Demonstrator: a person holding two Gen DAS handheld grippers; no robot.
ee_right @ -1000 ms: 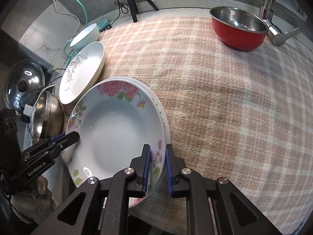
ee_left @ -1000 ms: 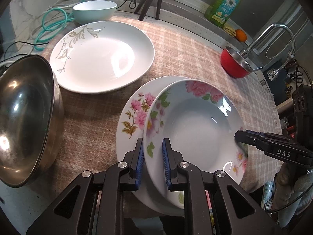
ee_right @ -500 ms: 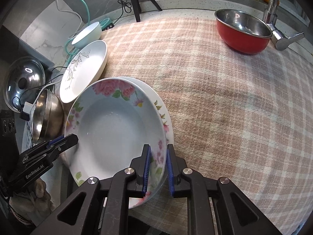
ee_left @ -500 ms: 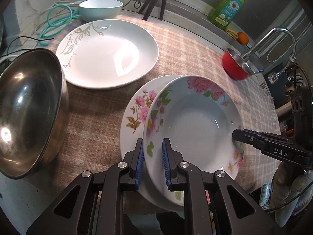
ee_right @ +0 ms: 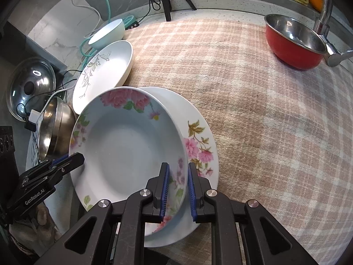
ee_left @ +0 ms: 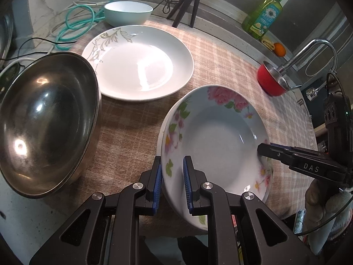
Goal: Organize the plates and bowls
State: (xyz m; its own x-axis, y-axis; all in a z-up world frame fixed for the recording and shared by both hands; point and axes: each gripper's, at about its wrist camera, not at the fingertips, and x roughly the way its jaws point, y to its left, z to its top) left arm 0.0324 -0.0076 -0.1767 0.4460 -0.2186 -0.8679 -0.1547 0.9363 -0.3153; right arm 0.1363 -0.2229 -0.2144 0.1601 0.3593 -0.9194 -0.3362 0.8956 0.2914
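Pink roses run round the rim of the deep plate, and both grippers are clamped on it: the left gripper pinches the near-left edge, the right gripper the opposite edge, each with its blue pads pressed against the rim. In the left wrist view the right gripper's fingers reach in from the right and bite the far side of the same plate.

The deep plate sits over a flatter flowered plate, which lies on the checked cloth. A second ago, from the left side, a broad crescent of that lower plate with its pink sprig showed to the left of the deep plate; now only a thin white sliver shows there. From the right side the reverse holds: more of the lower plate and its pink flowers is uncovered on the right than before. The deep plate also looks tilted, its left edge higher than its right. Whether it touches the lower plate cannot be told.

The steel bowl at the left, the white plate with the grey leaf pattern behind, the pale blue bowl beyond it and the red bowl by the tap lie as they did.
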